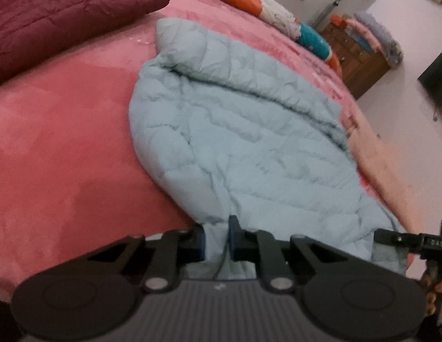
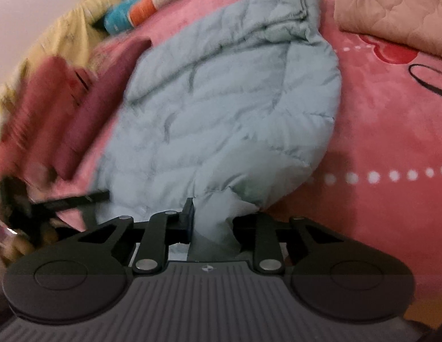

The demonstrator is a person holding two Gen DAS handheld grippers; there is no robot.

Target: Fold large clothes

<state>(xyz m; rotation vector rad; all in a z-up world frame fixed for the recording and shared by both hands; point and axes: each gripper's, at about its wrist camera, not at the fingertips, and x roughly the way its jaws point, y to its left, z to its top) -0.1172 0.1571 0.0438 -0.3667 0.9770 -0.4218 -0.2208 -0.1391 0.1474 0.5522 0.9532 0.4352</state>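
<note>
Right now both claws are clamped on the near hem of the pale blue puffer jacket (image 1: 241, 131), which lies spread ahead of them on the pink bedspread (image 1: 64, 142). Left gripper (image 1: 216, 238): jaws nearly shut w/ a thin fold of hem pinched between them, fabric running back under the claw. Right gripper (image 2: 212, 216): pinching a thicker bunch of hem at the other corner; only its left finger (image 2: 188, 213) shows, the other is buried under fabric. No earlier frame given, so only the grips can be stated. Risks, as I judge them: slick padded nylon could slip out of the thin left pinch when lifted, esp. if the two claws rise unevenly; the bunched right grip may hold one layer only, so the fold would come out crooked; a sleeve tucked on top could flop loose & spoil the shape; the maroon pillow (image 1: 64, 20), off to the left & beyond the left claw, could snag the far end. Hard to make out: right view is motion-blurred on its left side, where the other claw is just a dark smear; the jacket's sleeves & collar can't be told apart; what's under the jacket is hidden.
</note>
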